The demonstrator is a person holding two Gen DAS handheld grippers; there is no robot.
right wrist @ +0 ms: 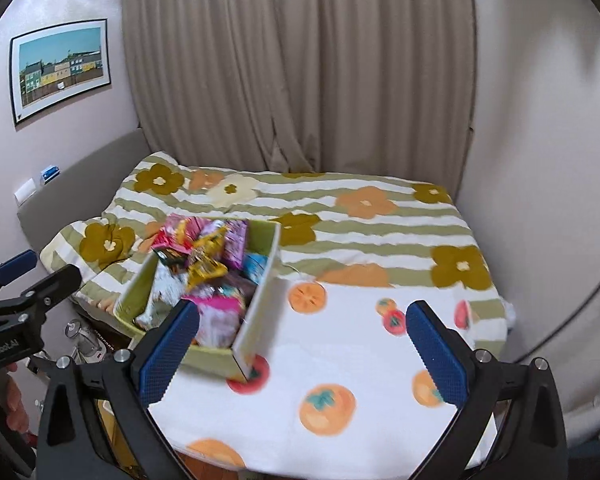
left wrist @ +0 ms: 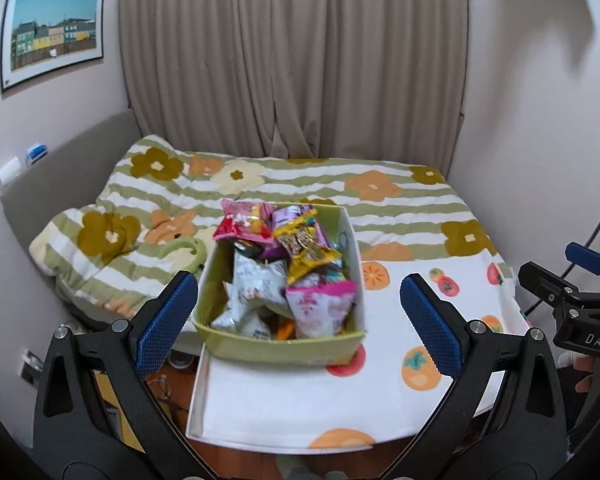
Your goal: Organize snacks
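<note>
A green box (left wrist: 276, 346) with white outer walls sits on the bed's white fruit-print cloth (left wrist: 400, 304). It is heaped with snack packets: a pink one (left wrist: 244, 222), a yellow one (left wrist: 306, 248), white ones (left wrist: 256, 284) and a pink-and-white one (left wrist: 320, 308). A shallow white lid or tray (left wrist: 256, 408) lies in front of it. My left gripper (left wrist: 298, 320) is open and empty, its jaws either side of the box, nearer to me. My right gripper (right wrist: 302, 354) is open and empty, to the right of the box (right wrist: 216, 356); the snacks (right wrist: 204, 256) also show there.
The bed has a green-striped flowered duvet (left wrist: 300, 188), bunched at the left. A green ring-shaped item (left wrist: 184, 246) lies left of the box. Beige curtains (left wrist: 292, 60) hang behind, walls close both sides. Floor clutter (right wrist: 84, 340) sits left of the bed.
</note>
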